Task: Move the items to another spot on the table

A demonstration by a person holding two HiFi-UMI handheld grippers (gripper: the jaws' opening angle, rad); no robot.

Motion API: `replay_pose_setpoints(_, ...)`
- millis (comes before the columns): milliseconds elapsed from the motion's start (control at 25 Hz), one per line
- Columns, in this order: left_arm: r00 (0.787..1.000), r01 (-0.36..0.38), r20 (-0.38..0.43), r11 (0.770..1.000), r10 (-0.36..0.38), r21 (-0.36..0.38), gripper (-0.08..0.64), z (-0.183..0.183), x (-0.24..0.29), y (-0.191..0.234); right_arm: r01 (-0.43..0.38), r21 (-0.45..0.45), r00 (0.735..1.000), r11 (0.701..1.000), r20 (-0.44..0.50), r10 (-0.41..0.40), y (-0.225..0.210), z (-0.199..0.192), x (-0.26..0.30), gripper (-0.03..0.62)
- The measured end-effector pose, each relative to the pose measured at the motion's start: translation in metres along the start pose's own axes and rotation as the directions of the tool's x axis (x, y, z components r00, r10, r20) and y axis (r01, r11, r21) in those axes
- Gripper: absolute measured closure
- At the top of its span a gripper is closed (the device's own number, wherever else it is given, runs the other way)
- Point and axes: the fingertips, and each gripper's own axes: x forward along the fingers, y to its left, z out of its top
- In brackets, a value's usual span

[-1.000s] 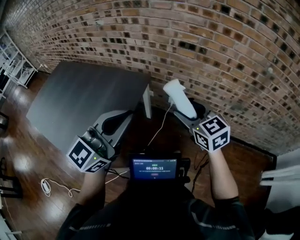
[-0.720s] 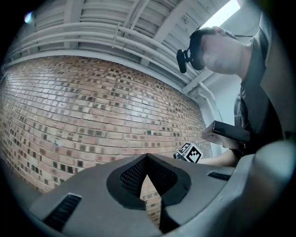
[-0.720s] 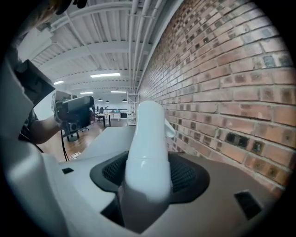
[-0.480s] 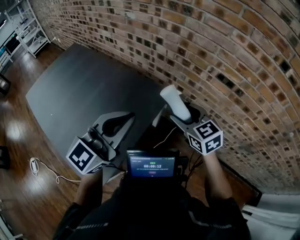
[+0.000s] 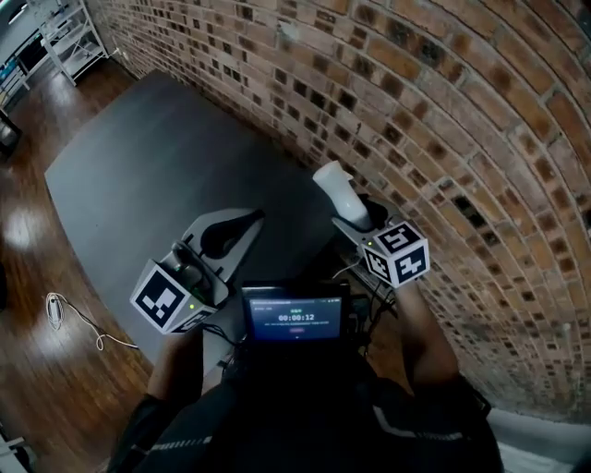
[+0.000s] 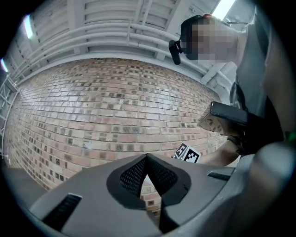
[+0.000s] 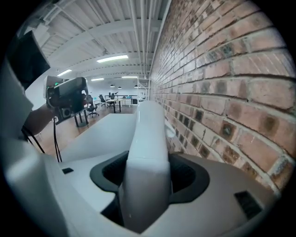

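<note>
My right gripper (image 5: 363,214) is shut on a white elongated bottle (image 5: 336,187), which sticks out past its jaws toward the brick wall. In the right gripper view the bottle (image 7: 145,148) fills the gap between both black pads (image 7: 187,178). My left gripper (image 5: 251,220) hovers over the near corner of the dark table (image 5: 148,157). Its jaws meet at the tips in the left gripper view (image 6: 147,158), with nothing between them. No other item shows on the table.
A brick wall (image 5: 416,92) runs along the table's far side, close beside the right gripper. A white cable (image 5: 74,314) lies on the wooden floor at left. Shelving (image 5: 65,28) stands at the top left. A small screen (image 5: 294,319) hangs at the person's chest.
Both grippers have moved toward the table, which now lies under and ahead of them. The right gripper still holds the white bottle; the left stays shut.
</note>
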Motion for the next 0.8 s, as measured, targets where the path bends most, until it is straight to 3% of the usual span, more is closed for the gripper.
replay_pose_setpoints(120,0.999,-0.046,0.010,0.999,0.046,-0.005,0.566,-0.006,-0.003,0.015,-0.030,-0.001,0.999,1.000,-0.039,0.030,-0.010,-0.004,0.026,0.318)
replay_pose_setpoints(400,0.975,-0.212,-0.089,0.975,0.205,-0.074,0.566,-0.057,-0.016,0.047,-0.115,-0.004,0.980,0.993,-0.166,0.113,-0.024,-0.042,0.099,0.318)
replay_pose_setpoints(480,0.966,-0.247,-0.094,0.968,0.242,-0.043,0.566,-0.065,-0.012,0.054,-0.130,-0.004,0.972,0.991,-0.197,0.127,-0.033,-0.055,0.119,0.318)
replay_pose_setpoints(600,0.942,-0.311,-0.129,0.950,0.310,0.009,0.566,-0.090,-0.006,0.067,-0.150,0.001,0.960,0.989,-0.238,0.145,-0.047,-0.072,0.143,0.318)
replay_pose_setpoints(800,0.886,-0.435,-0.192,0.900,0.422,-0.026,0.566,-0.143,0.002,0.092,-0.184,0.024,0.941,0.983,-0.286,0.183,-0.062,-0.092,0.175,0.318)
